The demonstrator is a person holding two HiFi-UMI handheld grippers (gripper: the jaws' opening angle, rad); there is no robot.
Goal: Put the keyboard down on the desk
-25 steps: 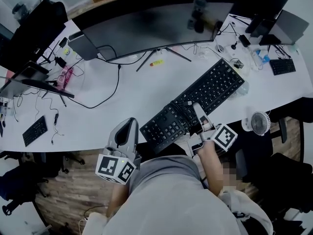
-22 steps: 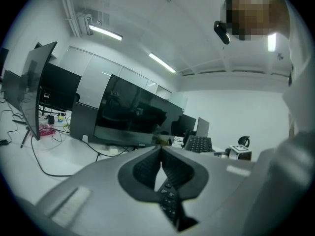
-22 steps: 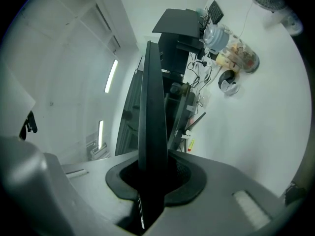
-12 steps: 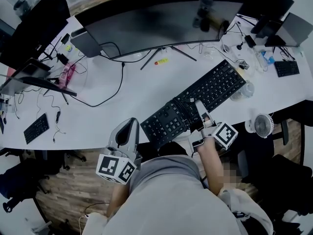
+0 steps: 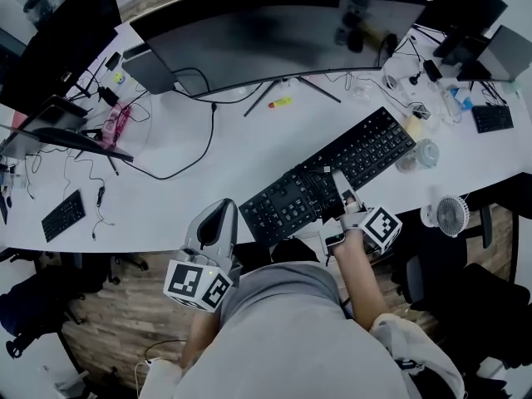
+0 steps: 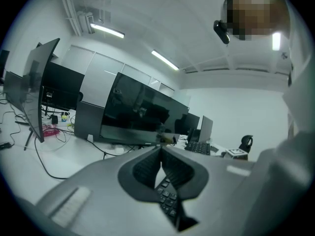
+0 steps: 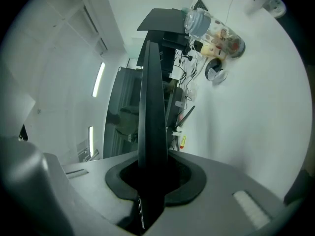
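The long black keyboard (image 5: 332, 173) lies slantwise over the white desk (image 5: 208, 173), its near left end at the desk's front edge. My right gripper (image 5: 334, 191) is shut on its near long edge, about midway along. In the right gripper view the keyboard (image 7: 150, 107) shows edge-on as a dark blade clamped in my right gripper (image 7: 151, 178), with a gap to the desk (image 7: 256, 112); whether any part touches the desk I cannot tell. My left gripper (image 5: 219, 219) hovers shut and empty just left of the keyboard's near end. Keys (image 6: 167, 200) show below my left gripper (image 6: 161, 150).
A wide curved monitor (image 5: 274, 32) on a stand spans the back of the desk, with cables and a yellow marker (image 5: 281, 102) before it. A clear jar (image 5: 426, 153) sits by the keyboard's far end. A small fan (image 5: 453, 215) stands right; a small keyboard (image 5: 61, 215) lies left.
The right gripper has rolled a little and sunk with the keyboard, which now lies flatter and closer to the desk. The left gripper stays about where it was, still shut.
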